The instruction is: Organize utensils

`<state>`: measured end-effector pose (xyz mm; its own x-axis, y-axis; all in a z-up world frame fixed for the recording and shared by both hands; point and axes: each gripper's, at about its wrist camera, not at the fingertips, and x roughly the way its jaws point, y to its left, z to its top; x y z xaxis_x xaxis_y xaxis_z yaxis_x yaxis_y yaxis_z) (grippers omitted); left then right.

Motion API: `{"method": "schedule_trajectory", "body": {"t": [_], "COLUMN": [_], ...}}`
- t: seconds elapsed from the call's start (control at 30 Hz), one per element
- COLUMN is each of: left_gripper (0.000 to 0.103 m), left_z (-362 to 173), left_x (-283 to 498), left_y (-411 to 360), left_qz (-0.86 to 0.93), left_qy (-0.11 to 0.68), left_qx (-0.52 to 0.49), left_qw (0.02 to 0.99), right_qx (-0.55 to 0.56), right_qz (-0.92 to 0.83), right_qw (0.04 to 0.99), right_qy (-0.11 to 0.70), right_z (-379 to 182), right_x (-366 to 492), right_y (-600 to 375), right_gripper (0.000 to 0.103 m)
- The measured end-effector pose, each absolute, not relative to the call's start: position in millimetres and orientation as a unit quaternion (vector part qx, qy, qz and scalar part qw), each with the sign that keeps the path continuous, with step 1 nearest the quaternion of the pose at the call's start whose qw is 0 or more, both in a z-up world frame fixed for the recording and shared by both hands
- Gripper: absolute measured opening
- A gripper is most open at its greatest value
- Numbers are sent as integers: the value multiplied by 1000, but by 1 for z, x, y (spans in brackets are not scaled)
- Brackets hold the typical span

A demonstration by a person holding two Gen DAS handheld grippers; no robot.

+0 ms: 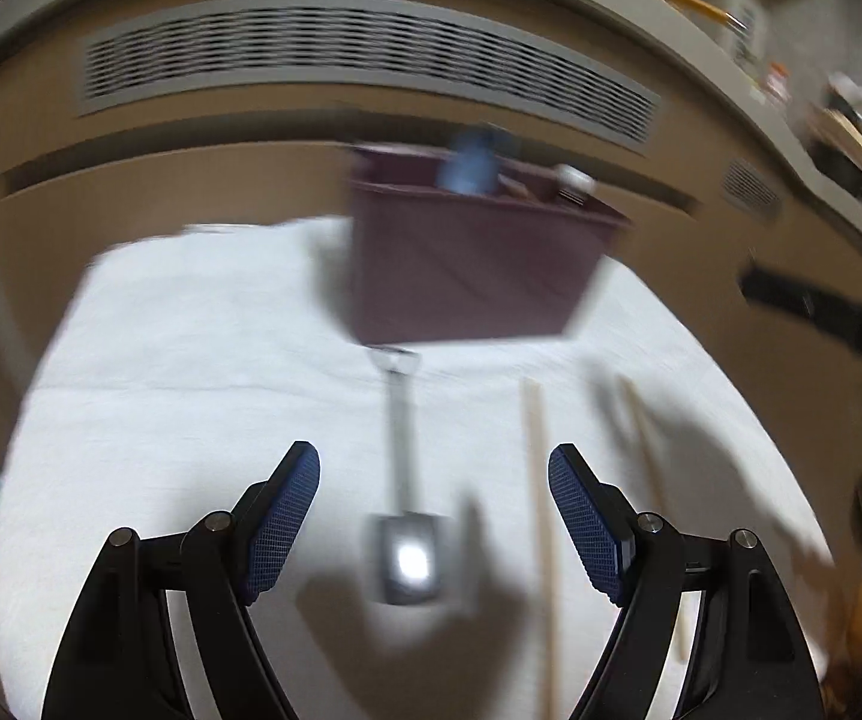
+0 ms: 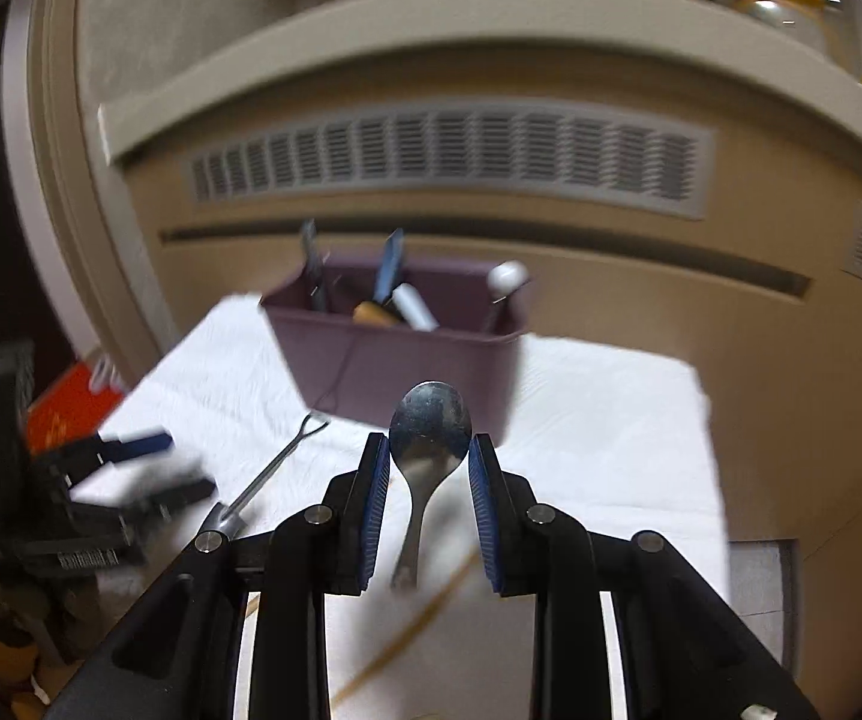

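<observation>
A maroon utensil bin [image 1: 466, 264] [image 2: 407, 354] stands on a white cloth [image 1: 191, 372] [image 2: 598, 450] and holds several utensils. My right gripper [image 2: 429, 450] is shut on a metal spoon [image 2: 429, 420], bowl pointing toward the bin, held above the cloth. My left gripper [image 1: 433, 468] is open and empty above a small metal spatula [image 1: 404, 510] that lies on the cloth. It also shows in the right wrist view [image 2: 269, 474]. Wooden chopsticks [image 1: 535, 480] lie just right of the spatula.
A beige cabinet with a grey vent [image 1: 371, 60] [image 2: 448, 156] rises behind the cloth. My left gripper shows at the left of the right wrist view [image 2: 113, 468]. An orange object [image 2: 65, 414] sits off the cloth's left edge.
</observation>
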<state>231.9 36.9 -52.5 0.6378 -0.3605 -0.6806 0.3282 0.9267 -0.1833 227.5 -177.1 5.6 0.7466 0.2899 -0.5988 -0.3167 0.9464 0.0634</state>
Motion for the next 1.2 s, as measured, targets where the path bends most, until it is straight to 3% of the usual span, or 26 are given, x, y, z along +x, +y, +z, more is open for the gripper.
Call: {"method": "schedule_trajectory", "body": {"t": [0.03,0.07,0.23,0.47,0.53,0.6,0.63,0.87,1.2], "left_gripper": [79,78,43,42,42,42,42,32,31], "left_z": [-53,-53,-60,-65,-70,-76,-79,-84,-86], "left_x": [230,228,234,253,259,265,268,280,279], "left_y": [28,16,-26,-50,-52,-52,-54,-52,-52], "left_qz": [-204,-221,-252,-208,-197,-196,-195,-186,-188], "left_qy": [385,391,431,461,469,478,483,500,495], "left_qx": [-14,-1,45,59,60,56,57,58,58], "left_qw": [900,893,865,861,859,854,852,844,847], "right_qx": [-16,-12,-9,34,35,28,29,53,135], "right_qz": [158,153,143,137,136,134,133,130,-20], "right_qw": [936,939,943,936,930,919,913,883,878], "right_qy": [313,309,302,323,339,370,384,449,459], "right_z": [8,10,6,-13,-21,-36,-44,-82,-84], "right_x": [223,219,205,201,201,201,202,207,243], "right_y": [-184,-191,-209,-248,-254,-257,-259,-261,-299], "right_gripper": [24,9,9,9,12,27,29,30,34]}}
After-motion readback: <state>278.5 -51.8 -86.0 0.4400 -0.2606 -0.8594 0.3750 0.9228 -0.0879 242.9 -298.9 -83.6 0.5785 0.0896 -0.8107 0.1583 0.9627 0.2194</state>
